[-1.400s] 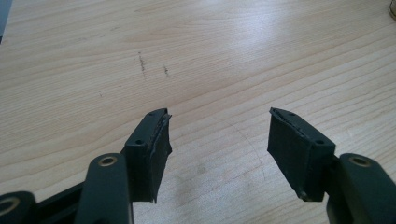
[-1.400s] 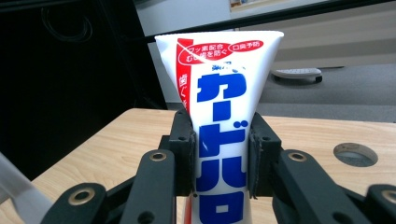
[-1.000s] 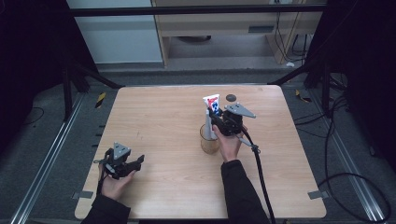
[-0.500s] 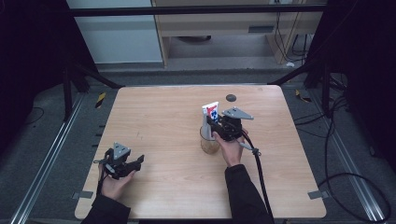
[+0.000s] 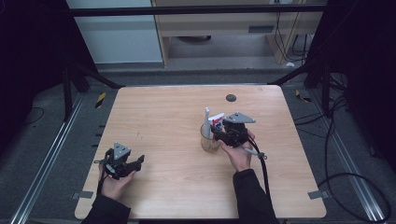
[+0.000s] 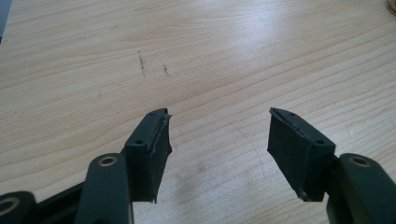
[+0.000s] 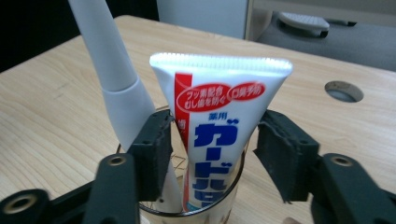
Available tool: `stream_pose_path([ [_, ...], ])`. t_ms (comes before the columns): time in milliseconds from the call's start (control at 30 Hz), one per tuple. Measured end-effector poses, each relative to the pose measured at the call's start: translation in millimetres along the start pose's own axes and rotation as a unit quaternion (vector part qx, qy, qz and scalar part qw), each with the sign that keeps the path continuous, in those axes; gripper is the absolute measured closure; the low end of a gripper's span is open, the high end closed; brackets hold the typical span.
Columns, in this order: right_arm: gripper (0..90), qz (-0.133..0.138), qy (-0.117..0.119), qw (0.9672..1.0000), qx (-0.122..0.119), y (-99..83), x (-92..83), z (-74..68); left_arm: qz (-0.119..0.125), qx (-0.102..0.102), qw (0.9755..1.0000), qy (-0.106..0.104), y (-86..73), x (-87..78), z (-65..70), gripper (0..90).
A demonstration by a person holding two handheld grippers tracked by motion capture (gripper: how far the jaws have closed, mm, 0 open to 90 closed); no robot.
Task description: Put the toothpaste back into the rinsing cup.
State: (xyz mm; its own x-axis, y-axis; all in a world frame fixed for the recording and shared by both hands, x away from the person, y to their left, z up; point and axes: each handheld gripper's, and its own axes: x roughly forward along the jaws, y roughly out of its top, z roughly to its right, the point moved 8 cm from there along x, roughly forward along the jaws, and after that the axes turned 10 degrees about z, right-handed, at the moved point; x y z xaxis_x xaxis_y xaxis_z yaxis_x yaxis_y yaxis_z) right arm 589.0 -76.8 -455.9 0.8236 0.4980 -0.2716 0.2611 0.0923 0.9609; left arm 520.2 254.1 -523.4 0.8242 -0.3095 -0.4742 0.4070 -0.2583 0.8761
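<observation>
toothpaste tube (image 7: 219, 126) and toothbrush (image 7: 109, 70) in cup (image 5: 209, 142), mid-table (image 5: 163, 116)

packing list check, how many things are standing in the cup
2: a toothpaste tube stands upright in the clear cup, between the open right gripper jaws; a white toothbrush handle leans beside it. Smaller items could be hidden.

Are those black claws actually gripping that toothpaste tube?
No. The right gripper has just been opening; the toothpaste tube stands free between its jaws. The left gripper holds nothing.
</observation>
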Motion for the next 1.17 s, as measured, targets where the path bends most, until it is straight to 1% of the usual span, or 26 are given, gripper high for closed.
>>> stream_pose_path([
  [33, 45.3, 0.004, 0.0, 1.0, 0.0, 1.8, -1.6, 0.5, 0.0, 0.0, 1.0, 0.0, 0.0, 0.1, 0.3, 38.4],
  [100, 42.3, 0.01, -0.003, 0.9999, 0.0, 5.9, -6.8, 1.4, 0.0, 0.001, 1.0, -0.001, 0.2, 0.0, 0.6, 38.4],
  [133, 39.9, 0.007, -0.001, 1.0, 0.003, 6.4, -9.1, 1.3, 0.001, 0.0, 1.0, -0.001, 0.3, -0.2, 0.5, 38.4],
  [167, 36.3, -0.002, 0.002, 1.0, 0.001, 5.5, -11.8, 0.8, 0.001, 0.0, 1.0, 0.0, 0.3, -0.3, 0.5, 38.3],
  [200, 34.8, -0.008, 0.003, 1.0, 0.0, 4.7, -13.7, 0.1, 0.001, -0.001, 1.0, 0.0, 0.3, -0.5, 0.6, 38.4],
  [267, 31.1, -0.015, 0.001, 0.9998, -0.015, 3.6, -21.0, -0.4, 0.001, 0.0, 1.0, -0.001, 0.4, -0.9, 0.7, 38.3],
  [367, 20.3, -0.026, 0.013, 0.9995, -0.007, -0.9, -32.5, 0.1, 0.0, -0.001, 1.0, -0.001, 0.1, -0.2, 0.8, 38.3],
  [400, 18.0, -0.028, 0.012, 0.9995, -0.009, -2.9, -36.3, 2.0, 0.0, -0.002, 1.0, -0.002, -0.2, -0.1, 0.9, 38.3],
  [467, 16.5, -0.031, 0.007, 0.9994, -0.011, -7.6, -44.8, 7.1, -0.001, -0.002, 1.0, -0.003, -0.5, -0.3, 1.0, 38.3],
  [600, 13.6, -0.04, 0.003, 0.9992, -0.007, -23.4, -64.8, 20.3, -0.001, -0.006, 1.0, -0.004, -1.0, -0.1, 0.5, 38.2],
  [633, 13.0, -0.045, 0.0, 0.999, -0.005, -28.9, -70.4, 24.0, -0.002, -0.007, 1.0, -0.005, -1.3, 0.1, 0.3, 38.1],
  [733, 12.7, -0.057, -0.01, 0.9983, -0.01, -46.5, -86.6, 38.1, -0.004, -0.007, 1.0, -0.004, -2.0, 0.5, -0.6, 38.1],
  [833, 12.3, -0.068, -0.019, 0.9975, -0.006, -64.8, -101.6, 51.9, -0.004, -0.008, 0.9999, -0.004, -2.5, 1.1, -0.5, 37.9],
  [933, 12.3, -0.086, -0.038, 0.9956, -0.008, -84.5, -114.1, 67.1, -0.004, -0.009, 0.9999, -0.005, -2.6, 1.1, -0.7, 37.8],
  [1033, 12.2, -0.097, -0.054, 0.9939, 0.003, -98.5, -124.7, 79.6, -0.002, -0.009, 0.9999, -0.005, -2.4, 0.4, -1.2, 37.7],
  [1167, 12.0, -0.113, -0.083, 0.9901, -0.005, -112.1, -136.1, 95.3, -0.002, -0.009, 0.9999, -0.004, -2.6, -0.3, -2.2, 37.4],
])
